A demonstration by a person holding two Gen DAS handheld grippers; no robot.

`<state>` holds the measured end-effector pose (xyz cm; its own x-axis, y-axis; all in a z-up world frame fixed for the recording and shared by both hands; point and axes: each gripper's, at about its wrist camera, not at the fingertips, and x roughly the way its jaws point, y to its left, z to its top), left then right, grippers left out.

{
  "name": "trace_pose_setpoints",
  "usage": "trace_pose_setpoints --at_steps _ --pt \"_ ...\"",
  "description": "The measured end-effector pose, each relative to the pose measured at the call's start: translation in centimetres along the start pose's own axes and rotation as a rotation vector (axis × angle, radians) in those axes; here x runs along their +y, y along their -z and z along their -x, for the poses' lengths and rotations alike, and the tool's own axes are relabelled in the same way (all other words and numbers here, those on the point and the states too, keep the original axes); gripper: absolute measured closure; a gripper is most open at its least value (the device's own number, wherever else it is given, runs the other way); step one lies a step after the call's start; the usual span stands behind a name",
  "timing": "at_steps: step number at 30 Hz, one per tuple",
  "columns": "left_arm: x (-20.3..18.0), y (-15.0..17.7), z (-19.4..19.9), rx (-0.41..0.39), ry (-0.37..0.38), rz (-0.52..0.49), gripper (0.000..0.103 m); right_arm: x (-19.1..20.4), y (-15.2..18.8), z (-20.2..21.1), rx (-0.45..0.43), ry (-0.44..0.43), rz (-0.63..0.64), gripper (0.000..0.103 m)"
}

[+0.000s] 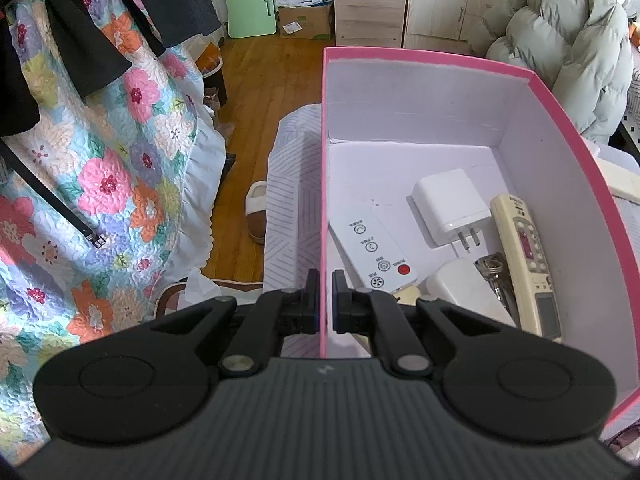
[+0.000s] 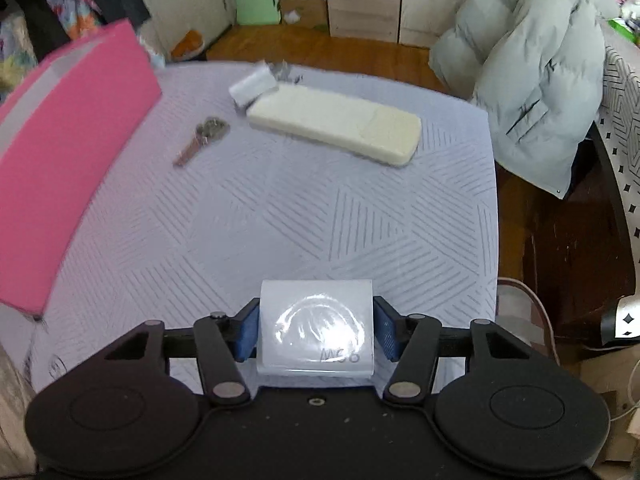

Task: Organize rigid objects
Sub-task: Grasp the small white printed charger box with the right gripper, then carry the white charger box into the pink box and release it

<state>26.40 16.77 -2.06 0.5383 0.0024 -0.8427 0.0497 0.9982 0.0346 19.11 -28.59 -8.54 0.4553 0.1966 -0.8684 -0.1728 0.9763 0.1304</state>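
My left gripper (image 1: 326, 300) is shut on the left wall of the pink box (image 1: 440, 60), one finger outside and one inside. In the box lie a white remote (image 1: 372, 248), a white charger (image 1: 452, 206), a cream remote (image 1: 528, 260), keys (image 1: 494, 270) and another white block (image 1: 464, 292). My right gripper (image 2: 316, 328) is shut on a small white box (image 2: 316, 324), held above the table. On the table lie a cream remote (image 2: 336, 122), a key (image 2: 204, 138) and a white adapter (image 2: 254, 86). The pink box (image 2: 68, 152) shows at the left.
The table has a white cloth with grey line patterns (image 2: 320, 220). A grey puffer coat (image 2: 532, 60) hangs at the right. A floral quilt (image 1: 100, 180) hangs left of the table, with a slipper (image 1: 256, 216) on the wood floor. Wooden cabinets (image 1: 372, 0) stand behind.
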Motion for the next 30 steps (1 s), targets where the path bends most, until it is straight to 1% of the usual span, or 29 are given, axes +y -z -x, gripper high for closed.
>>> trace_pose_setpoints --at_steps 5,8,12,14,18,21,24,27,30 --pt "0.0 0.2 0.0 -0.002 0.003 0.01 0.099 1.0 -0.6 1.2 -0.051 -0.061 -0.006 0.041" --pt "0.0 0.1 0.0 -0.001 0.003 0.011 0.099 2.6 -1.4 1.9 -0.071 -0.098 0.012 0.041" --pt "0.2 0.0 0.1 0.001 0.009 0.014 0.099 5.4 -2.9 3.7 -0.115 -0.177 0.055 0.041" --pt "0.2 0.0 0.1 0.001 0.009 0.013 0.099 7.0 -3.9 5.0 -0.152 -0.228 0.078 0.041" --pt "0.3 0.0 0.1 -0.003 0.014 0.012 0.099 10.5 -6.7 7.1 -0.207 -0.368 0.126 0.041" --pt "0.3 0.0 0.1 -0.005 0.019 0.016 0.099 13.8 -9.3 7.0 -0.178 -0.46 0.159 0.041" --pt "0.3 0.0 0.1 -0.005 0.014 0.015 0.099 17.4 -12.0 5.9 -0.112 -0.509 0.2 0.041" --pt "0.2 -0.1 0.2 -0.001 0.006 0.024 0.099 20.9 -15.0 3.9 -0.015 -0.53 0.213 0.041" --pt "0.1 0.0 0.2 -0.004 0.004 0.021 0.099 23.5 -17.1 1.3 0.068 -0.519 0.187 0.041"
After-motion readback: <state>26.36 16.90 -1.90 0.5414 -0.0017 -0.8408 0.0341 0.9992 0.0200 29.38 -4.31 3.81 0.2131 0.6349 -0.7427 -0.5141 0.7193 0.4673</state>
